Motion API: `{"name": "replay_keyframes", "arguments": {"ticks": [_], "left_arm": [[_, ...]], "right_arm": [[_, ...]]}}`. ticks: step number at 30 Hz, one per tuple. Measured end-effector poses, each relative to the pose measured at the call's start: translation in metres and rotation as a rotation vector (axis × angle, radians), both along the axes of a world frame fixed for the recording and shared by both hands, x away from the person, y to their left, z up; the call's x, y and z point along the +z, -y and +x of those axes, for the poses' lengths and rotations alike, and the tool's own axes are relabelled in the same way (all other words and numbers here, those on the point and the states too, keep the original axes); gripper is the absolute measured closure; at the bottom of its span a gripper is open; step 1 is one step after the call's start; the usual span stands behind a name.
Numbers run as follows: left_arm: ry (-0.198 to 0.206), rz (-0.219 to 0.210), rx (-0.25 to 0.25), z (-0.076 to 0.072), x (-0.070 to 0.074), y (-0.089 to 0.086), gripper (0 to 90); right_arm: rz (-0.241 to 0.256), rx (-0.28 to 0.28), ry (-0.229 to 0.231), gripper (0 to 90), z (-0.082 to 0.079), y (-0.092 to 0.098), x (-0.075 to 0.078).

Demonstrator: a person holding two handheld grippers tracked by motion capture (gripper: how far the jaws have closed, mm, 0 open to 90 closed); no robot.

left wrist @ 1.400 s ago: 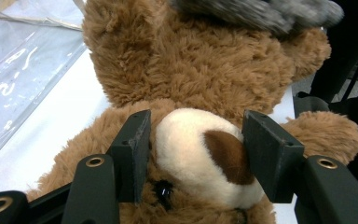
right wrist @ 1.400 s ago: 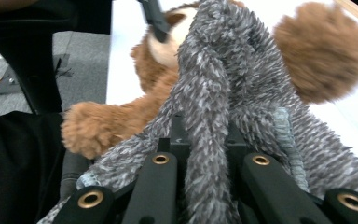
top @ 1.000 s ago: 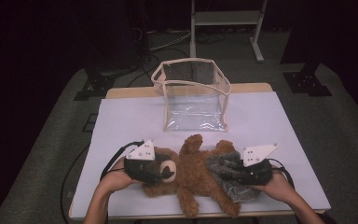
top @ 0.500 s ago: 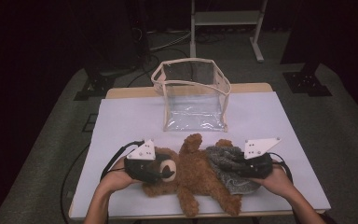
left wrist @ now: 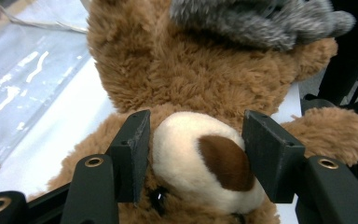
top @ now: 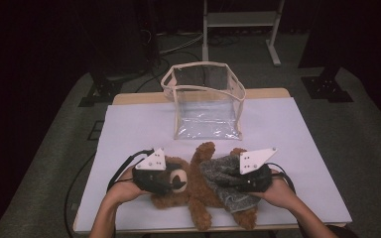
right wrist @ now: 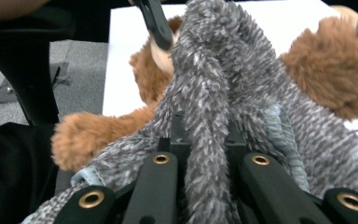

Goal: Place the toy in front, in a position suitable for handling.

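Observation:
A brown teddy bear (top: 193, 193) lies on its back near the front edge of the white table (top: 287, 129), head to the left. A grey fuzzy cloth (top: 221, 174) is draped over its body. My left gripper (top: 176, 181) has a jaw pressed on each side of the bear's cream muzzle (left wrist: 191, 149). From the right, my right gripper (top: 231, 179) is shut on a bunched fold of the grey cloth (right wrist: 214, 84), which rises between its jaws (right wrist: 205, 135). The bear's brown limbs (right wrist: 349, 60) show behind the cloth.
A clear plastic bag with a cream rim (top: 206, 101) stands open behind the bear at the table's middle; its wall (left wrist: 18, 79) lies left of the bear's head. A metal stand (top: 238, 20) and cables are on the dark floor beyond.
My right gripper has moved left with the grey cloth, drawing it farther over the bear's body. The left gripper has stayed on the muzzle.

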State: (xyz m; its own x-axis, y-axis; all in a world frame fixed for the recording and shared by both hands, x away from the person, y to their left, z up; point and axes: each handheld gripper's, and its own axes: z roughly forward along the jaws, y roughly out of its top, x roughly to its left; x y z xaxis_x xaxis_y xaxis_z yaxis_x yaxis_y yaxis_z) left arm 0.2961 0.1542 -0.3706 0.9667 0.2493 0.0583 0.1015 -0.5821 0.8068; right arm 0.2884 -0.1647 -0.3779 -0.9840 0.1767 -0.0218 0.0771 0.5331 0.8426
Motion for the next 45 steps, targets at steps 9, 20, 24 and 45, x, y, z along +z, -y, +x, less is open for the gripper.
{"name": "replay_keyframes", "arguments": {"ticks": [9,20,24,45], "left_arm": [[0.042,0.005,0.041,-0.007,0.014,-0.027,40.9],[-0.031,0.032,0.058,-0.001,-0.017,-0.045,41.0],[-0.044,0.018,0.048,0.001,-0.021,-0.036,42.0],[-0.022,0.055,-0.027,0.013,-0.020,0.028,42.0]], "right_arm": [[0.003,-0.037,-0.031,80.2,0.009,0.012,-0.006],[-0.003,-0.054,-0.042,80.1,0.012,0.018,-0.007],[-0.013,-0.066,-0.041,80.0,0.015,0.023,-0.005],[-0.096,-0.058,0.024,79.8,0.007,0.025,0.014]]}}
